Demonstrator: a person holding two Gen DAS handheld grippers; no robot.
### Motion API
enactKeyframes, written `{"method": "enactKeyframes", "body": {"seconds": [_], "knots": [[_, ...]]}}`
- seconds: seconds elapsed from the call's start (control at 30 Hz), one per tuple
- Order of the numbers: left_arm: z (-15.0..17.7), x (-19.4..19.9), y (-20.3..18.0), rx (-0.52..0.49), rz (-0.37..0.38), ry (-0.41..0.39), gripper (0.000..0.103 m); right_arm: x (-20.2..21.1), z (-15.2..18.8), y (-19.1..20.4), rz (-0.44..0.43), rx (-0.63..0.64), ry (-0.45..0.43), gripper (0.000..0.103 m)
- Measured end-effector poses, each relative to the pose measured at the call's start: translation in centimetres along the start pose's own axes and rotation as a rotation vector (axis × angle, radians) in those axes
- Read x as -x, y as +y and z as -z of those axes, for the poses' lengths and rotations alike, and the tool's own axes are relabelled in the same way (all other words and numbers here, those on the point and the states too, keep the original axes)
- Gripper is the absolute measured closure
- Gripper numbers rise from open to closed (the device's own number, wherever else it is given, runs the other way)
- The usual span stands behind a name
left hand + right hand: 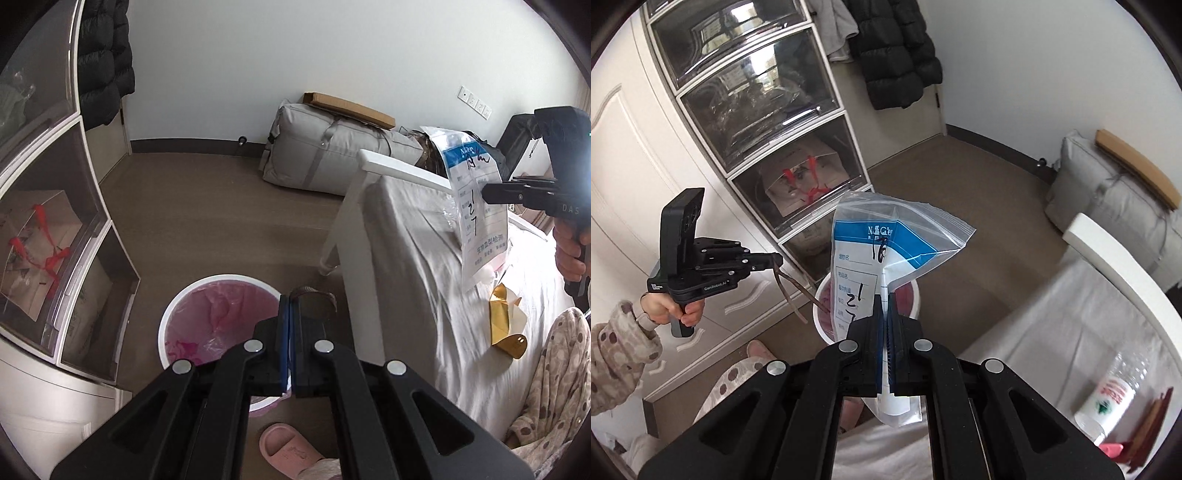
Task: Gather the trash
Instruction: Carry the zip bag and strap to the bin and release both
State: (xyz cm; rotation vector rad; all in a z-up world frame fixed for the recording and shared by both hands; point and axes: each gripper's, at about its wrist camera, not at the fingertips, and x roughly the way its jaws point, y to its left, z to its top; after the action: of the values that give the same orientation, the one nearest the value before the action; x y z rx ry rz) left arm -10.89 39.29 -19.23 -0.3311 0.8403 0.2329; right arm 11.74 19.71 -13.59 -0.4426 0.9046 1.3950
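A white trash bin (173, 317) with a pink liner stands on the floor by the bed's foot. My left gripper (290, 299) is shut on a thin brown strip (314, 295) that loops out over the bin's right rim. In the right wrist view the same left gripper (779, 263) holds the brown strip (788, 299) dangling to the bin's (823, 325) left edge. My right gripper (885, 299) is shut on a clear zip bag (886, 240) with a blue and white label, above the bin. From the left, the right gripper (485, 194) hangs that zip bag (476, 206) over the bed.
A gold wrapper (506, 321) lies on the white bed (413, 258); a plastic bottle (1108, 395) lies there too. A clear-fronted drawer unit (768, 122) stands left of the bin. A grey bag (325, 155) sits by the far wall. A pink slipper (288, 450) is below.
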Motion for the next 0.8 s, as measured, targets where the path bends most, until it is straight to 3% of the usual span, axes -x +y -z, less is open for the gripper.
{"method": "enactKeyframes", "body": {"seconds": [0.43,0.63,0.7,0.73,0.77,0.8], "knots": [[2.2,-8.4,8.8,0.073,0.037,0.097,0.103,-16.4,-5.0,4.1,-0.044,0.097,0.208,0.102],[3.5,-11.2,10.4,0.056,-0.004,0.159,0.103,-21.3,-5.4,4.6,-0.082,0.118,0.282,0.101],[3.9,-11.6,10.5,0.037,-0.008,0.173,0.093,-22.1,-5.4,4.8,-0.095,0.130,0.292,0.094],[4.2,-11.7,10.5,0.031,-0.006,0.179,0.072,-22.3,-5.3,5.0,-0.110,0.137,0.297,0.092],[4.4,-11.7,10.5,0.027,-0.002,0.181,0.038,-22.6,-5.3,5.2,-0.126,0.146,0.308,0.084],[4.6,-11.5,10.6,0.025,-0.001,0.173,0.023,-22.9,-5.1,5.5,-0.127,0.159,0.313,0.075]]}}
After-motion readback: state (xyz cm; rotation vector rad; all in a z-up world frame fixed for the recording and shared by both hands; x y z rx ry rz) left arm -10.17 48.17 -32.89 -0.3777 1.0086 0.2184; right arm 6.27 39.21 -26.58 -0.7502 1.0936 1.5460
